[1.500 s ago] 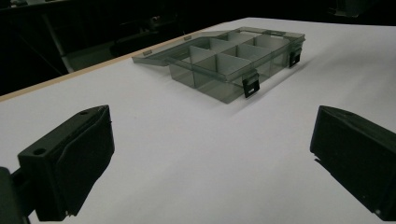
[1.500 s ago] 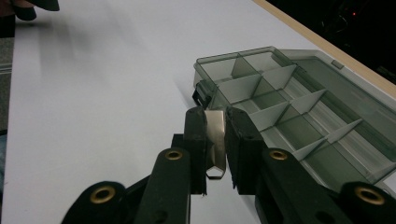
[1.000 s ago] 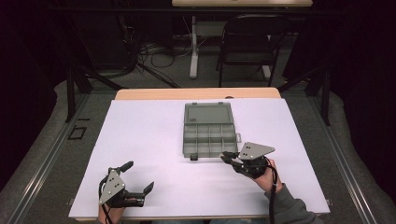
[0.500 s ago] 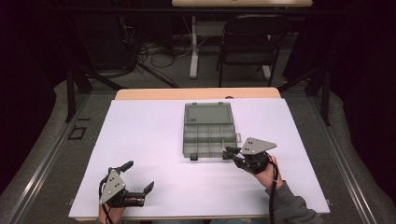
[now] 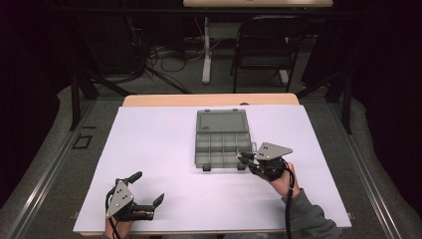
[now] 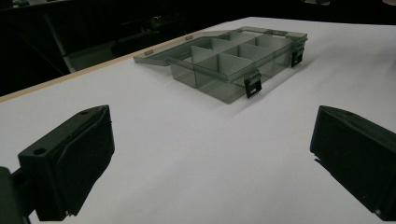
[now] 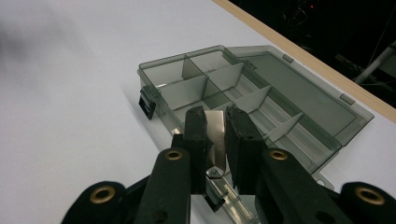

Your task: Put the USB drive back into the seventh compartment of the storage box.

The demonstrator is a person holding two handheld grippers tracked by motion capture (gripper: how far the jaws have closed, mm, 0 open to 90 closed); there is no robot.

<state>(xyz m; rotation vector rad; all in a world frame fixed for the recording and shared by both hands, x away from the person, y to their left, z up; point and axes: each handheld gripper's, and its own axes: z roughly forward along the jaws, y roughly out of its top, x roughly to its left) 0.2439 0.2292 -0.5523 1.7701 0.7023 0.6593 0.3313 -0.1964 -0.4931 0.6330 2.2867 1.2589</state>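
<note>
Right gripper [image 7: 215,140] — clenched on a divider [image 7: 215,133] at the organiser box [image 5: 222,139] front-right corner; its length runs toward the lid. Left gripper [image 5: 142,199] — released, near the table [image 5: 149,144] front-left corner, well apart.

Each gripper is matte black with a grey three-cornered plate on top, dotted with small holes, and a black cable trails from its rear. The right gripper [image 7: 215,140] has brass-coloured pivot rings behind its blocky jaws. A grey sleeve [image 5: 311,219] covers the forearm behind it.
</note>
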